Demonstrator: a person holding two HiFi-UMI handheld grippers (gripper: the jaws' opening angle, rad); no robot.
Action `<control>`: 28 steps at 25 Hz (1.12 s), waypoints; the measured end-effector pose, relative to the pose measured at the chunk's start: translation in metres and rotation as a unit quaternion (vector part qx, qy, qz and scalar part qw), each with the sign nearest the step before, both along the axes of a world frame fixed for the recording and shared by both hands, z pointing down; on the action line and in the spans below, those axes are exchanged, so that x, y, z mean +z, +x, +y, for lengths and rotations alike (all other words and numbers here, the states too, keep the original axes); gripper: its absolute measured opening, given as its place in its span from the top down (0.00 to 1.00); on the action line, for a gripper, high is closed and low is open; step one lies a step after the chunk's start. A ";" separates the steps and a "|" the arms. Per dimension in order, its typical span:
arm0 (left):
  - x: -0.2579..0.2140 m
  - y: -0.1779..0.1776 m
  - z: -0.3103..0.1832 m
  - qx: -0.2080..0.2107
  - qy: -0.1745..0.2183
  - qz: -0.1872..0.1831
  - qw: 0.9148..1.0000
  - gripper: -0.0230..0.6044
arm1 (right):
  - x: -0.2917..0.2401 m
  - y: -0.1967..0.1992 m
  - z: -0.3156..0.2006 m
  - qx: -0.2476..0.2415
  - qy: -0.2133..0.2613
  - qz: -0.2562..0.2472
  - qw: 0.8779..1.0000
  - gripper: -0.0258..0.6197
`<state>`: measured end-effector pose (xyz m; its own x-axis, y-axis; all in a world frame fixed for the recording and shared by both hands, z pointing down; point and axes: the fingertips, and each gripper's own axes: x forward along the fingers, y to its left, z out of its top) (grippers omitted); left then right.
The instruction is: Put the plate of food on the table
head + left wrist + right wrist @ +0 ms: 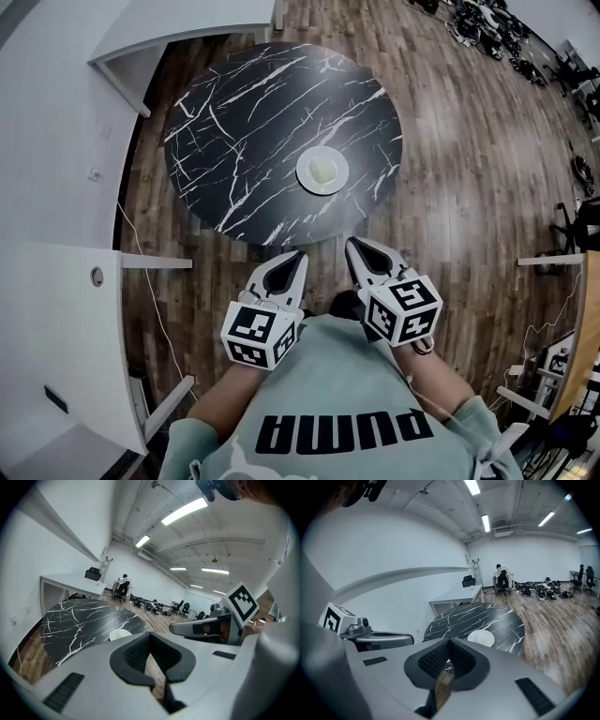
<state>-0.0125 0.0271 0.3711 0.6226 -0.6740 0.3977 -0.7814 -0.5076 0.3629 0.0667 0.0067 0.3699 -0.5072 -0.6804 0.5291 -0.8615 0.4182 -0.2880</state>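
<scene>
The left gripper (296, 255) is held at the person's chest, off the tabletop's (234, 112) near edge, its jaws closed together on nothing. The plate of food (322, 172) already sits on the tabletop, toward its near right edge, straight ahead and between both grippers. The right gripper (356, 244), likewise closed and empty, looks slightly nearer to it.

The head camera is looking steeply down at the marble table (244, 141); both gripper cameras are facing it low, seemingly from nearby, sharing its plate (322, 171).
</scene>
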 end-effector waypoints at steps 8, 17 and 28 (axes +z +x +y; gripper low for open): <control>-0.008 0.033 0.032 -0.007 0.011 -0.013 1.000 0.95 | -0.011 0.030 0.036 -0.012 0.013 -0.002 1.000 0.95; -0.027 0.095 0.085 -0.026 0.037 -0.035 0.998 0.95 | -0.026 0.091 0.097 -0.035 0.034 0.006 0.999 0.95; -0.040 0.131 0.179 -0.089 0.063 -0.065 0.992 0.95 | -0.043 0.136 0.177 -0.075 0.107 0.014 0.991 0.95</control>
<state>0.1184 0.2065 0.3308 0.4379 -0.8181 0.3728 -0.8989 -0.3922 0.1953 0.2032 0.1837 0.3273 -0.5984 -0.6963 0.3963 -0.7912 0.5915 -0.1553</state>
